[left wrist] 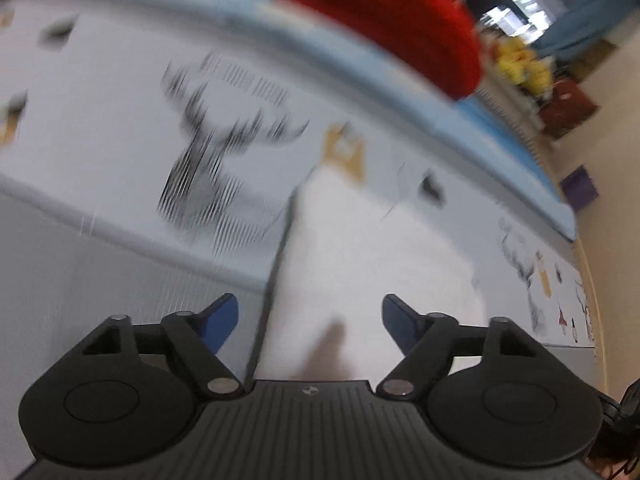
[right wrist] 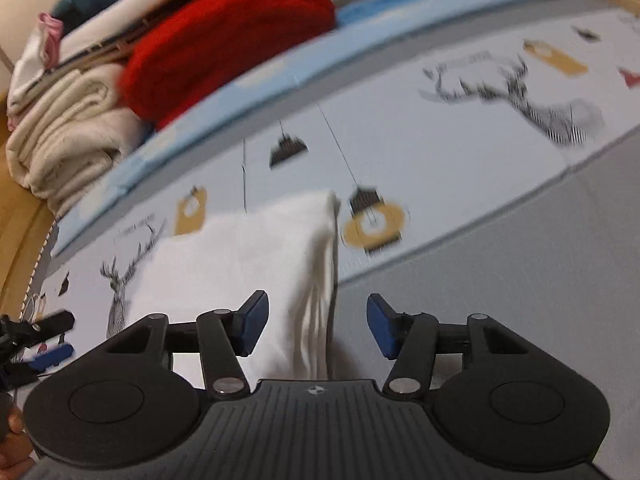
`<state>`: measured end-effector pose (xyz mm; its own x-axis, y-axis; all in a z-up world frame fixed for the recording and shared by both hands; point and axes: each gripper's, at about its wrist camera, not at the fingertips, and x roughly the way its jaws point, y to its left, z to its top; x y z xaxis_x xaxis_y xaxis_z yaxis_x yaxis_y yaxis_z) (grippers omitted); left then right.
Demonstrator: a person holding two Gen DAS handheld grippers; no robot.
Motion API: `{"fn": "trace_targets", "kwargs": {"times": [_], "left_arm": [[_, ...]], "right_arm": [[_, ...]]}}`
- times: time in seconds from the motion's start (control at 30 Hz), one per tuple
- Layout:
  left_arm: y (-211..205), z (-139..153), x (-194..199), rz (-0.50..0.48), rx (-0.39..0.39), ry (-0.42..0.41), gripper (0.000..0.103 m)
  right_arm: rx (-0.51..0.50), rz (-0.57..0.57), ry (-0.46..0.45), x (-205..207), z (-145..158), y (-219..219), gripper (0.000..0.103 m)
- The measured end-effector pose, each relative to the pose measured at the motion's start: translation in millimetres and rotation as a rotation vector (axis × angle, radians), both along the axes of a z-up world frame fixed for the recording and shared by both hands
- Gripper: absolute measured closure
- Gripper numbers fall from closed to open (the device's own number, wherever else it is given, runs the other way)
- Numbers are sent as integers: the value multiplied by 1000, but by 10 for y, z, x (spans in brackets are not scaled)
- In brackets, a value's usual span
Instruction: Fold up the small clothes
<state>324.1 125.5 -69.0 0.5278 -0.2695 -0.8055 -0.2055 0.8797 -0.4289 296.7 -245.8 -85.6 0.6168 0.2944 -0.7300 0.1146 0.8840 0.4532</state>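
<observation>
A white cloth (right wrist: 248, 264) lies folded on a mat (right wrist: 440, 140) with deer and lamp pictures on it. Its stacked edges run along its right side. In the left wrist view the same white cloth (left wrist: 372, 264) sits right in front of the left hand-held gripper (left wrist: 310, 320). That gripper's blue fingers are wide apart and hold nothing. The right hand-held gripper (right wrist: 316, 326) is wide apart too and holds nothing; the cloth's right edge lies between its fingers. Farther back, past a light blue strip (right wrist: 280, 68), a red cloth (right wrist: 224, 44) sits beside a pile of cream and white clothes (right wrist: 68, 128). Both pictures are blurry.
</observation>
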Motion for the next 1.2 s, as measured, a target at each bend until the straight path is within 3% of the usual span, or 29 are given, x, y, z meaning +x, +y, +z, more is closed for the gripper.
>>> {"fn": "trace_targets", "kwargs": {"times": [0.1, 0.17, 0.2, 0.23, 0.27, 0.3, 0.4, 0.47, 0.5, 0.57, 0.63, 0.7, 0.8, 0.9, 0.97, 1.03, 1.07, 1.1, 1.17, 1.2], "left_arm": [[86, -216, 10, -1, -36, 112, 26], [79, -383, -33, -25, -58, 181, 37], [73, -458, -43, -31, -84, 207, 49], [63, -522, -40, -32, -123, 221, 59], [53, -543, -47, -29, -149, 216, 61], [41, -526, -63, -29, -169, 201, 64], [21, -507, -83, -60, -227, 177, 69], [-29, -502, -103, -96, -183, 183, 68], [-37, -509, -117, -105, -137, 195, 68], [1, -523, -150, -91, -127, 217, 67], [24, -513, -183, -110, -119, 221, 75], [3, -483, -211, -149, -62, 214, 78], [-63, -310, -281, -190, 0, 123, 78], [-173, -119, -397, -273, 37, 6, 78], [-230, -247, -424, -317, 66, 68, 78], [-309, -445, -481, -355, 202, 175, 72], [-350, -448, -519, -373, 247, 165, 71], [-405, -381, -570, -397, 287, 131, 72], [-544, -181, -702, -445, 384, 28, 71], [-563, -86, -791, -459, 422, -21, 60]], "right_arm": [[57, 60, 50, -9, -79, 81, 46], [40, 129, 128, -32, -165, 193, 48], [14, 156, 166, -47, -215, 246, 50], [-5, 180, 192, -73, -255, 289, 55], [1, 191, 195, -104, -262, 314, 76], [14, 190, 177, -118, -226, 304, 89], [39, 134, 63, -184, -28, 184, 90], [57, 97, 51, -181, 2, 83, 90], [53, 88, 73, -159, -36, 57, 90], [34, 95, 153, -125, -149, 57, 90], [13, 122, 192, -138, -209, 52, 91], [-26, 154, 206, -159, -211, 82, 94], [-34, 122, 233, -175, -210, 34, 93], [-33, 111, 166, -264, -83, 4, 92], [-37, 155, 122, -284, -35, 36, 91], [-139, 201, 188, -287, -159, 109, 91], [-197, 200, 250, -284, -255, 115, 91], [-225, 188, 297, -282, -315, 95, 92], [-195, 141, 297, -315, -264, -9, 91], [-191, 123, 262, -348, -167, -56, 91]]}}
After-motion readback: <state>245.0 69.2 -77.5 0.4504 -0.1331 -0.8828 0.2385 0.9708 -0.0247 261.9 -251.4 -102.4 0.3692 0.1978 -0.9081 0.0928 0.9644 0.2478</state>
